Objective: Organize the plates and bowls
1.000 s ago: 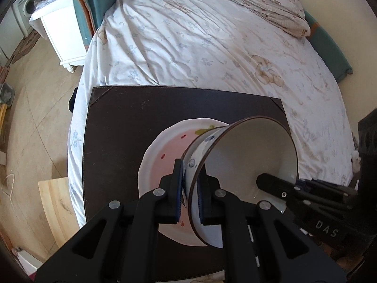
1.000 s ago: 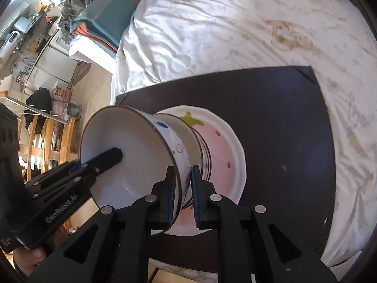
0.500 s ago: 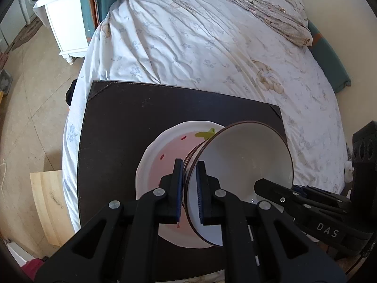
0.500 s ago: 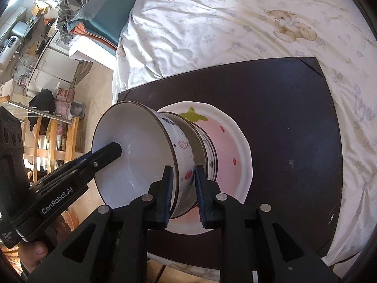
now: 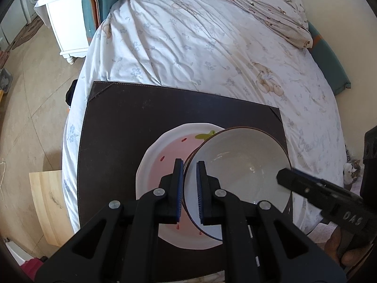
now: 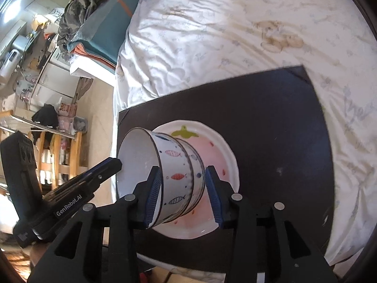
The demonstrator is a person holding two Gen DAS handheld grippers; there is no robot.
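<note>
Two nested white bowls with fish drawings (image 6: pixel 175 176) rest on a pink strawberry plate (image 6: pixel 219 162) on a dark brown mat (image 6: pixel 271 122). In the left wrist view my left gripper (image 5: pixel 188 188) is shut on the left rim of the top bowl (image 5: pixel 238 165), over the plate (image 5: pixel 165 160). My right gripper (image 6: pixel 183 195) is open, its jaws spread on either side of the bowls' wall. It also shows in the left wrist view (image 5: pixel 282 175) at the bowl's right side.
The mat (image 5: pixel 141 122) lies on a bed with a white floral sheet (image 5: pixel 188 35). A white nightstand (image 5: pixel 63 23) and tiled floor are to the left. A wooden board (image 5: pixel 49 202) lies on the floor. Cluttered shelves (image 6: pixel 30 59) stand at far left.
My right gripper has opened and let go of the bowl rim. The bowls have settled lower onto the plate, and both cameras have risen a little.
</note>
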